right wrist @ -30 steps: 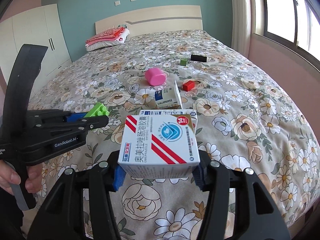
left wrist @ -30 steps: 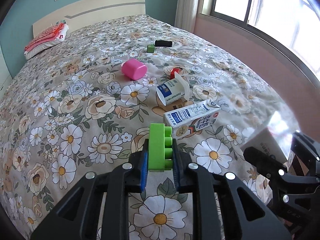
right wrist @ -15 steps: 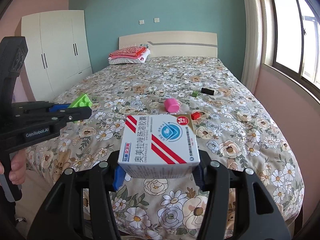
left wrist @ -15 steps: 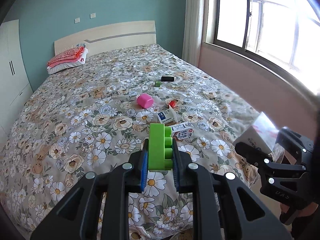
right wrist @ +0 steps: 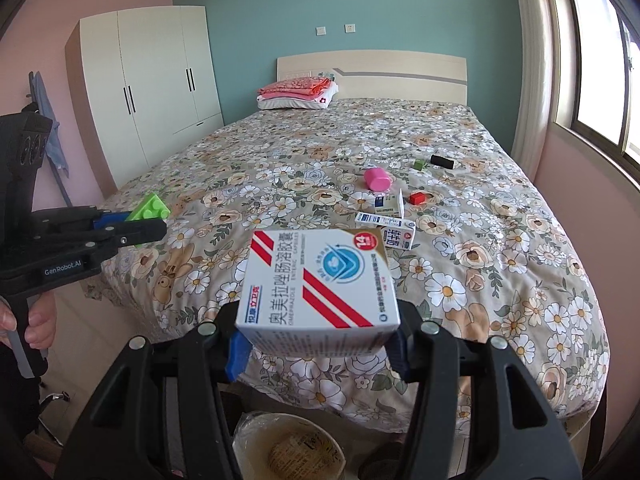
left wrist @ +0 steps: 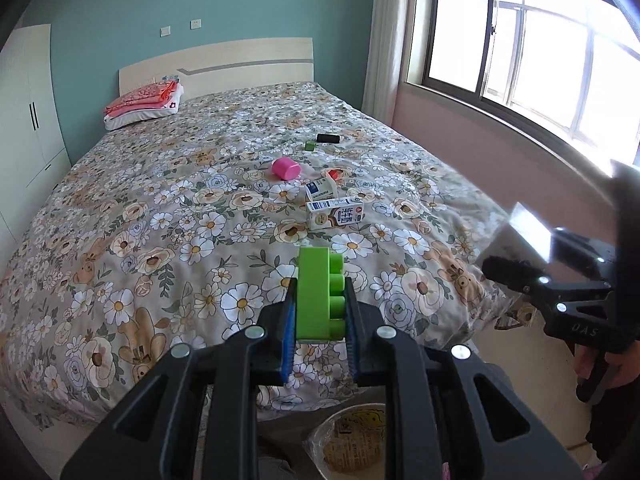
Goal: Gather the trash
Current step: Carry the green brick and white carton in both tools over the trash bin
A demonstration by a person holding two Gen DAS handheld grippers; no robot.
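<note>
Two grippers, each loaded, off the foot of the bed.
Left gripper clamped tight on green toy brick; right gripper partly spread, pads pressing medicine box. Lined bin directly below. Two milk cartons, pink cup lying on bedspread.

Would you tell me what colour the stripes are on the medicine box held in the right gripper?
Red diagonal stripes on the white cardboard medicine box, clearest in the right wrist view.
</note>
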